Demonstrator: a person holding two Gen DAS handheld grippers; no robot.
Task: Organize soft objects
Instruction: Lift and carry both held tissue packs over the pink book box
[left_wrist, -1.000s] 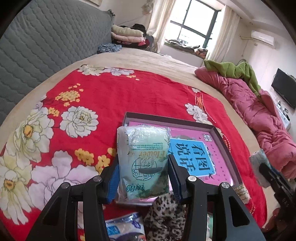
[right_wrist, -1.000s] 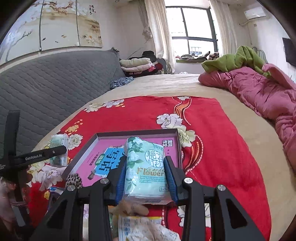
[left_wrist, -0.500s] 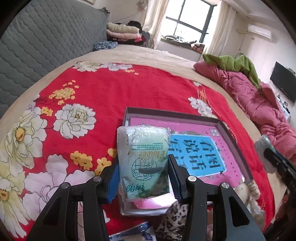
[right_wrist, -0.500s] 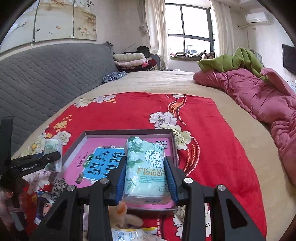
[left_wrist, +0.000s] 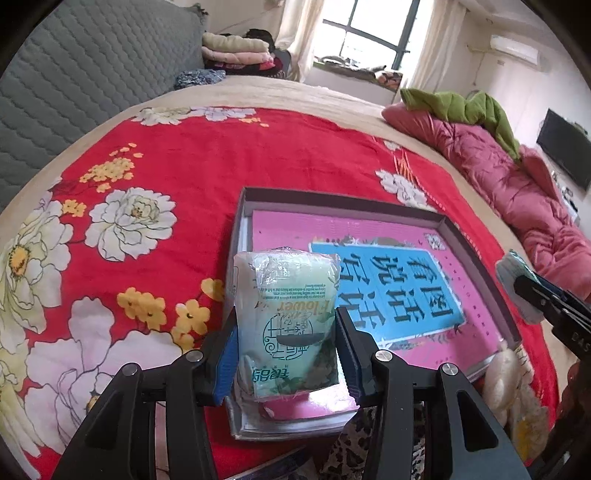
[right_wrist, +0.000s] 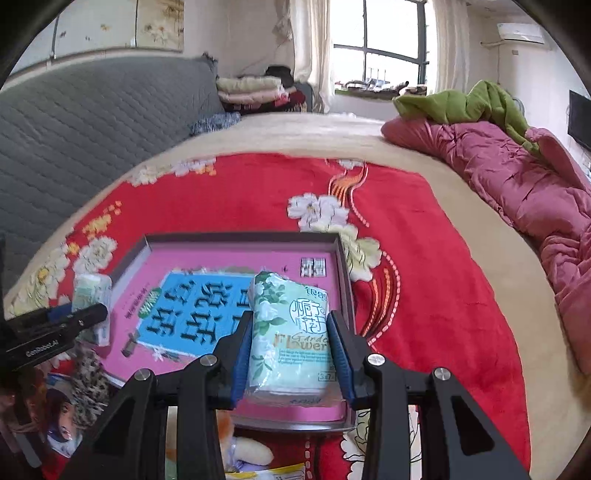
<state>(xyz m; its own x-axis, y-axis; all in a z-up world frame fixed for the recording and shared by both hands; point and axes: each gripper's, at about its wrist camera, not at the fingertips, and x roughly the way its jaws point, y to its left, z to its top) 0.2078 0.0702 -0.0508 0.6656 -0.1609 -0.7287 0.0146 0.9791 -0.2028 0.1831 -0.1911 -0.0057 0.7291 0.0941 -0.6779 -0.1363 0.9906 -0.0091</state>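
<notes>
Two tissue packs show, one in each pair of tongs. The left tongs (left_wrist: 286, 341) clamp a pale green tissue pack (left_wrist: 286, 325) between their blue pads, holding it above the near left corner of the tray (left_wrist: 343, 206). The right tongs (right_wrist: 291, 354) grip a second tissue pack (right_wrist: 291, 332), printed with white flowers, over the tray's near right corner (right_wrist: 341, 258). There is one tray, shallow and dark-rimmed, lying on the red flowered blanket (left_wrist: 192, 155) that covers the bed; one pink book with a blue title panel (left_wrist: 388, 288) fills it.

Near the tray's front edge lie small soft things that are hard to make out: a leopard-print piece (right_wrist: 86, 380), a cream plush shape (right_wrist: 247, 452) and a printed packet (right_wrist: 61, 424), all cut off by the tongs' arms or the frame edge. Each view catches the other tongs only at its margin, with part of a pack showing. The right view is slightly blurred along the blanket's far edge.

Compared with a second ago, both packs remain clamped the same way, while the tray looks larger and closer in both views, and the right view has shifted so the tray sits more centrally.
</notes>
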